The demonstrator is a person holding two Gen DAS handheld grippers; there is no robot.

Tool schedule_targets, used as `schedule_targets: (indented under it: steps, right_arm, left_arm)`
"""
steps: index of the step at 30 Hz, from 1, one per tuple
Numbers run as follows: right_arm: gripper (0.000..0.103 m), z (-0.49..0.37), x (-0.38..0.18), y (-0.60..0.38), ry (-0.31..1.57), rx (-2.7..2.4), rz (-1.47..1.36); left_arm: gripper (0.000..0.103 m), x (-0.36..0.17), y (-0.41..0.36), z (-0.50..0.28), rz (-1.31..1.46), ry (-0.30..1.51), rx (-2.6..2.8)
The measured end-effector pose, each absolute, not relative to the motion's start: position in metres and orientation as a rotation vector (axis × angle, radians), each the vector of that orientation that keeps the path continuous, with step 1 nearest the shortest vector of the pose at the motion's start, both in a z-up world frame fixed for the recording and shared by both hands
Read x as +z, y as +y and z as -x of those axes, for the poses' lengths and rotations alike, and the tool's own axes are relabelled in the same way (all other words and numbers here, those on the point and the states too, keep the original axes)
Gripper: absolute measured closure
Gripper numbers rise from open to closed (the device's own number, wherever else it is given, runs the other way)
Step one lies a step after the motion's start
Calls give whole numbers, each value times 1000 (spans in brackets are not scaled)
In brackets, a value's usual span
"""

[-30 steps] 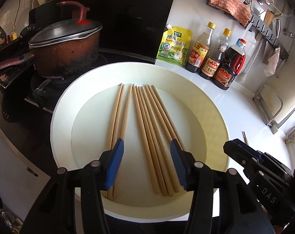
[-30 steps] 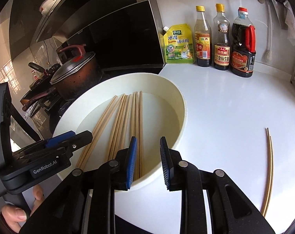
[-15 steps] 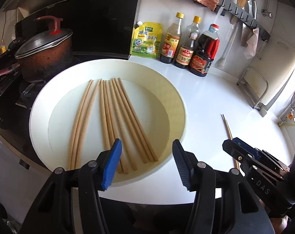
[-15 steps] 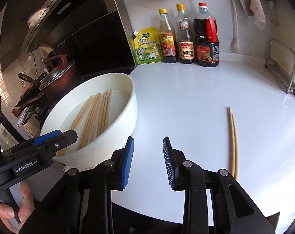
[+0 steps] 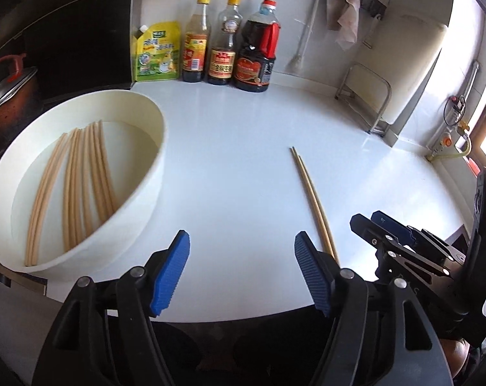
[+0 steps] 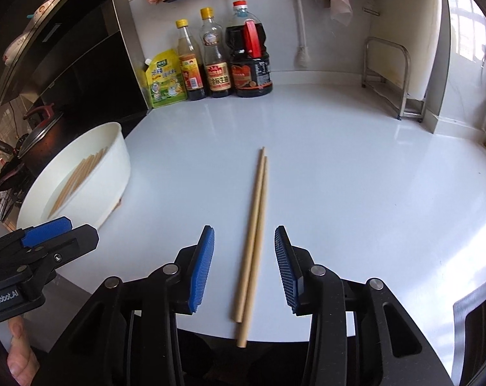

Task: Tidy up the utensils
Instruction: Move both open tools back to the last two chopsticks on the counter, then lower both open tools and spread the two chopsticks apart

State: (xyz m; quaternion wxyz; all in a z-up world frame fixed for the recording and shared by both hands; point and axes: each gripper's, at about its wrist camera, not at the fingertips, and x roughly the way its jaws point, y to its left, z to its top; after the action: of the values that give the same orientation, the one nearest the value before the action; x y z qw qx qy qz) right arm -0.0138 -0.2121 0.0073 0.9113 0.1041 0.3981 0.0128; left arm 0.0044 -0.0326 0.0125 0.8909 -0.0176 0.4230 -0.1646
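Note:
A pair of wooden chopsticks [image 6: 255, 225] lies side by side on the white counter [image 6: 355, 167], its near ends just past the front edge. My right gripper [image 6: 244, 267] is above that near end, jaws opening, the pair between the blue pads untouched. My left gripper [image 5: 243, 270] hovers over bare counter, jaws opening wide and empty, the same chopstick pair [image 5: 310, 196] just right of it. A white basin [image 5: 140, 173] at the left holds several more chopsticks [image 5: 82, 180]. The left gripper [image 6: 46, 228] shows at the right wrist view's left edge.
A yellow pouch [image 5: 156, 53] and three sauce bottles [image 5: 226, 45] line the back wall. A metal rack [image 6: 390, 77] stands at the back right. A dark pot [image 5: 8, 99] sits on the stove left of the basin [image 6: 91, 167]. A hand [image 6: 17, 347] holds the left tool.
Both grippers have swung right, away from the basin, and opened wider. The right one went from over the basin rim to straddling the lone pair's near end.

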Motion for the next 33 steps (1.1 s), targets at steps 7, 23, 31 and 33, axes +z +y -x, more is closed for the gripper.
schedule_targets:
  steps: [7, 23, 31, 33]
  right_arm:
    - [65, 12, -21, -223, 873, 2, -201]
    - [65, -7, -40, -214, 924, -16, -123]
    - [66, -11, -44, -200, 938, -5, -54]
    - [78, -12, -44, -198, 934, 7, -48]
  left_arm:
    - [31, -7, -50, -5, 8, 916, -359]
    - [30, -25, -47, -14, 21, 963, -340]
    - [30, -29, -45, -17, 31, 973, -338]
    - [30, -30, -47, -18, 33, 974, -338]
